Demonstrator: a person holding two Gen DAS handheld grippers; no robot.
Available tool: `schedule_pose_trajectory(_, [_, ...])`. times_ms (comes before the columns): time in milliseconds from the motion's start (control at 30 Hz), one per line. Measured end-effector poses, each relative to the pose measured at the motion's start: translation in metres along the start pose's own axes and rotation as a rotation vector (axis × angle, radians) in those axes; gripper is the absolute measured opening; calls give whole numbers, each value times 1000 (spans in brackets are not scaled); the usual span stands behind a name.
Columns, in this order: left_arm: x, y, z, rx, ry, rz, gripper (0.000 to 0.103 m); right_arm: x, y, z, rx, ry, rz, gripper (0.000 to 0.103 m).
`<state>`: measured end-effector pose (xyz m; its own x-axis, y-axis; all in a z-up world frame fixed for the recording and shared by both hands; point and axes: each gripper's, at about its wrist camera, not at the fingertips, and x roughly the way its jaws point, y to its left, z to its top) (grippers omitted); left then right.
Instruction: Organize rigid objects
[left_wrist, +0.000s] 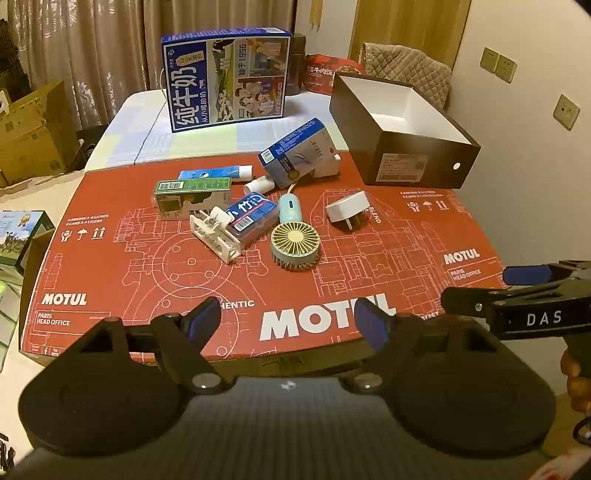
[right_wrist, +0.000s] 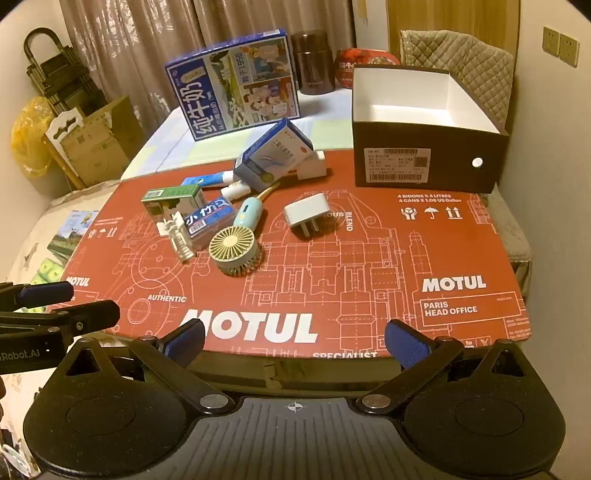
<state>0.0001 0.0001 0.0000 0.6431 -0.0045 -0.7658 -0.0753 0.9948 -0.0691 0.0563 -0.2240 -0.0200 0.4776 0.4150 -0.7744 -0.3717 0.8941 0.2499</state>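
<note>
Red cardboard sheet (right_wrist: 369, 258) with white blueprint lines and lettering, center frame. Pale yellow-and-teal mini fan (right_wrist: 236, 253), white plug (right_wrist: 304, 214), dark box (right_wrist: 424, 162) white inside, upper right.

On the red board (right_wrist: 369, 266): one open box (right_wrist: 424, 162), one fan (right_wrist: 236, 251), one plug (right_wrist: 306, 214), two tubes (right_wrist: 207, 181) (right_wrist: 236, 190), three small cartons (right_wrist: 173, 197) (right_wrist: 273, 155) (right_wrist: 210, 219), one white clip (right_wrist: 179, 240). Behind: one milk box (right_wrist: 236, 85), one flask (right_wrist: 312, 61).
</note>
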Motion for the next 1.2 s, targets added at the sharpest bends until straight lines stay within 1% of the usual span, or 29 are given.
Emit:
schedule_pose_trajectory(267, [1,-1,0,5,2,-8,77,0,-1,1,0,3,-5,101])
schedule_pose_trajectory(867, [0,0,0,1,4,2,77,4,0,3,-8,5,-1,101])
schedule_pose_trajectory(1167, [5,12,7,-3,7,3,77,8,5,6,-16,8,-3,101])
schedule_pose_trajectory(1200, [1,9,3,-3,6,4,77,8,5,6,-16,8,-4,101])
